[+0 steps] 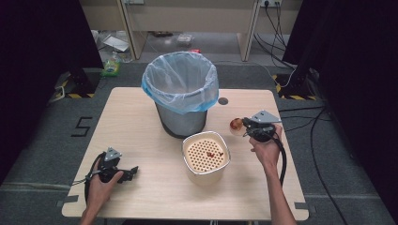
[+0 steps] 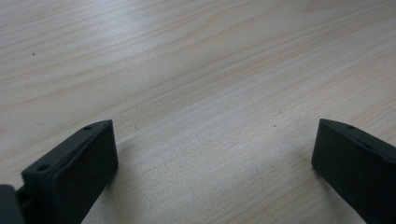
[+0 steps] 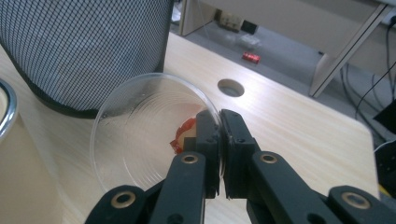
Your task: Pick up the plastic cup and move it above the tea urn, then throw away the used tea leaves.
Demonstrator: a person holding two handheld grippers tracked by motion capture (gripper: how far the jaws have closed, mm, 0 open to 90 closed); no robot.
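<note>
Wooden table (image 1: 141, 117), bin (image 1: 180, 93) at frame centre.
My right gripper (image 3: 219, 135) pinched a clear cup's (image 3: 140, 135) rim at right; my left gripper (image 2: 212, 154), lower left, gaped empty.

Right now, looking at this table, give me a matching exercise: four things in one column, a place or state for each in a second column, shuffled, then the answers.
Things:
1. clear plastic cup
2. left gripper
3. mesh bin
4. perforated strainer tub

Places or states:
A. lined with a pale blue bag
B. rim pinched between shut jaws
C. holds a few red scraps, near the table's front
D. open, low over bare wood

Pairs: 1-B, 2-D, 3-A, 4-C
</note>
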